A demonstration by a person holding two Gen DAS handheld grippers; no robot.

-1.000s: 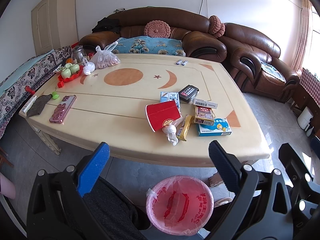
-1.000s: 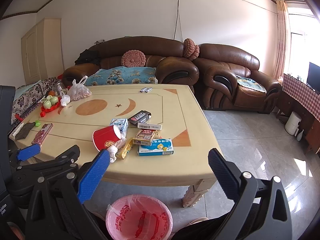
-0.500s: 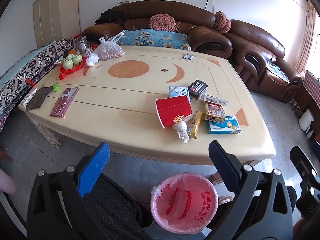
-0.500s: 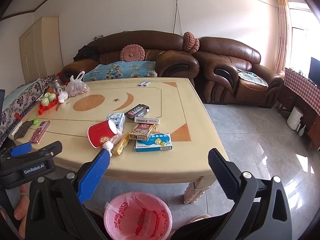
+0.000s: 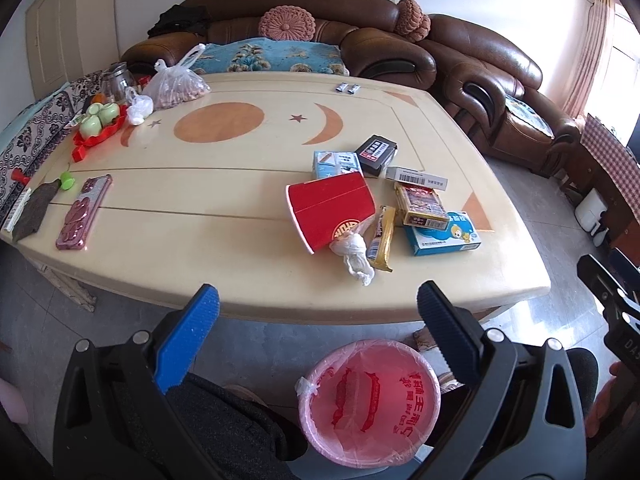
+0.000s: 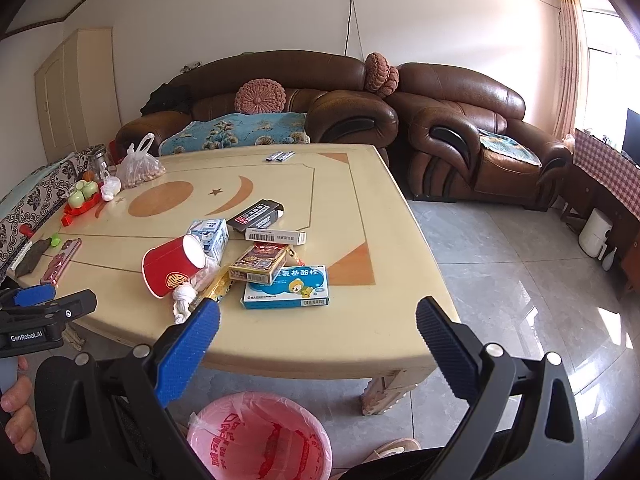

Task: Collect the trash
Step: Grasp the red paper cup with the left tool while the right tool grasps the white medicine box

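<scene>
A pile of trash lies near the table's front right: a tipped red paper cup point(image 5: 332, 210) point(image 6: 172, 266), a crumpled white tissue point(image 5: 354, 254) point(image 6: 185, 298), a yellow snack wrapper point(image 5: 382, 238), a blue medicine box point(image 5: 444, 234) point(image 6: 290, 288), a brown box point(image 5: 422, 205) point(image 6: 260, 264), a black box point(image 5: 377, 150) and a white carton point(image 5: 336, 162). A pink-lined bin point(image 5: 370, 400) point(image 6: 260, 438) stands on the floor below the table edge. My left gripper point(image 5: 318, 306) and right gripper point(image 6: 318, 322) are open and empty, short of the table edge.
The cream table point(image 5: 200, 200) also bears a pink phone point(image 5: 84, 212), a red tray with green cups point(image 5: 98, 124), a plastic bag of nuts point(image 5: 176, 84) and a dark cloth point(image 5: 34, 212). Brown leather sofas point(image 6: 460, 136) stand behind. Grey tiled floor lies to the right.
Both grippers have moved forward and closer to the table; the trash pile looks larger and nearer. Both stay open.
</scene>
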